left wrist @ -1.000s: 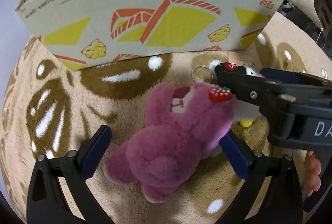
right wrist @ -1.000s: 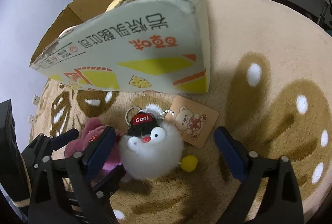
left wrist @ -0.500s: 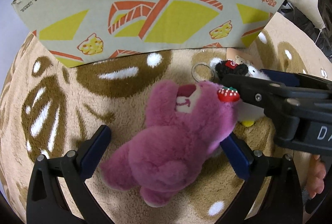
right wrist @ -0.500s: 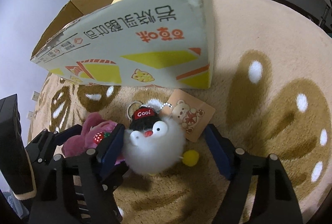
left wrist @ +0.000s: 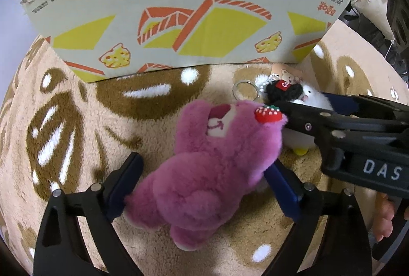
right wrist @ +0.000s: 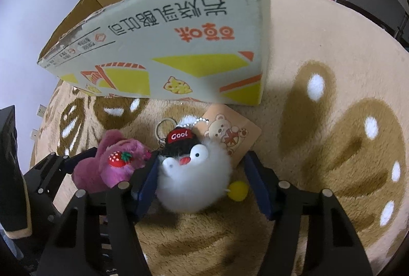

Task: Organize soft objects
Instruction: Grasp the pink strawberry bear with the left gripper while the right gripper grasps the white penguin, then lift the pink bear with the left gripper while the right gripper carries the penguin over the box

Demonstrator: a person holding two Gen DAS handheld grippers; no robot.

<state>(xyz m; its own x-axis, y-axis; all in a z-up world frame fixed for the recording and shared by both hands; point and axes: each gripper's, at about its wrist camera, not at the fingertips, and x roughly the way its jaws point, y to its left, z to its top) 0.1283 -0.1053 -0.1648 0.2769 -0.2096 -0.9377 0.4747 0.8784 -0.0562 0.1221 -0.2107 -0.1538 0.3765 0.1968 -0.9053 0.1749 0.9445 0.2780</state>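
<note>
Purple bear [left wrist: 204, 173] between spread left gripper [left wrist: 204, 184] fingers — right gripper [right wrist: 204, 184] closing around white penguin [right wrist: 194, 178], unclenched.

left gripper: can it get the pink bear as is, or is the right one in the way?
Probably yes. The left gripper is open with the bear between its fingers. The right gripper crowds only the bear's head.

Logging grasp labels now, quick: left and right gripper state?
Left gripper: open, fingers either side of the purple plush bear, not clamped.
Right gripper: open, fingers flanking the white penguin keychain plush, not clamped yet.
</note>
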